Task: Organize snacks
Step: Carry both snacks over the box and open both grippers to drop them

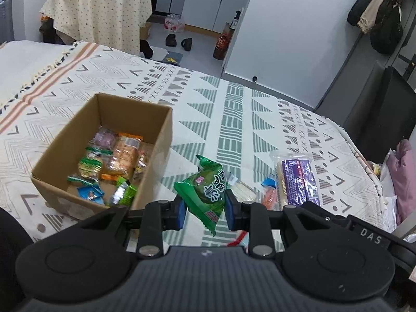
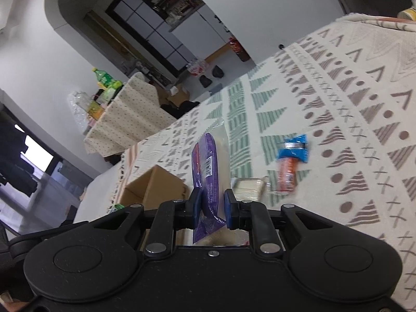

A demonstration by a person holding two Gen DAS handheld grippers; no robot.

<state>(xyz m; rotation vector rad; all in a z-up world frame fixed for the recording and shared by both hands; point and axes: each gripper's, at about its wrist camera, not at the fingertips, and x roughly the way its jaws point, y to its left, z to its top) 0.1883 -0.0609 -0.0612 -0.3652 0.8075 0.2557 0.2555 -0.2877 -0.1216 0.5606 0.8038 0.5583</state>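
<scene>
Left gripper [image 1: 205,209], blue pads clamped on a green snack packet [image 1: 205,192], held clear of the patterned cloth [image 1: 234,119] just right of the cardboard box [image 1: 156,161]. Box open-topped, resting on the cloth, holding a loose heap of wrapped snacks [image 1: 114,166] in orange, green, blue and pale purple wrappers. To the right of the held packet, in the left wrist view: a clear packet with a purple label [image 1: 296,179], its lower end behind the black body of the other gripper; beside it, a small blue-and-orange snack [image 1: 269,193] and a pale clear-wrapped snack [image 1: 241,188], both lying on the cloth. Right gripper [image 2: 210,213], pads closed on the lower end of the purple-labelled packet [image 2: 208,169], packet standing up and away from the fingers, tilted view. Blue-and-orange snack [image 2: 290,163] flat on the cloth to the right of it, well apart; pale clear-wrapped snack [image 2: 249,188] between the two, just beside the right finger. Cardboard box [image 2: 153,189] to the left of the gripped packet, interior hidden from this angle. Background: a small table under a dotted cloth [image 1: 104,7] with bottles and packets on top, shoes on the grey floor [image 1: 179,41].
</scene>
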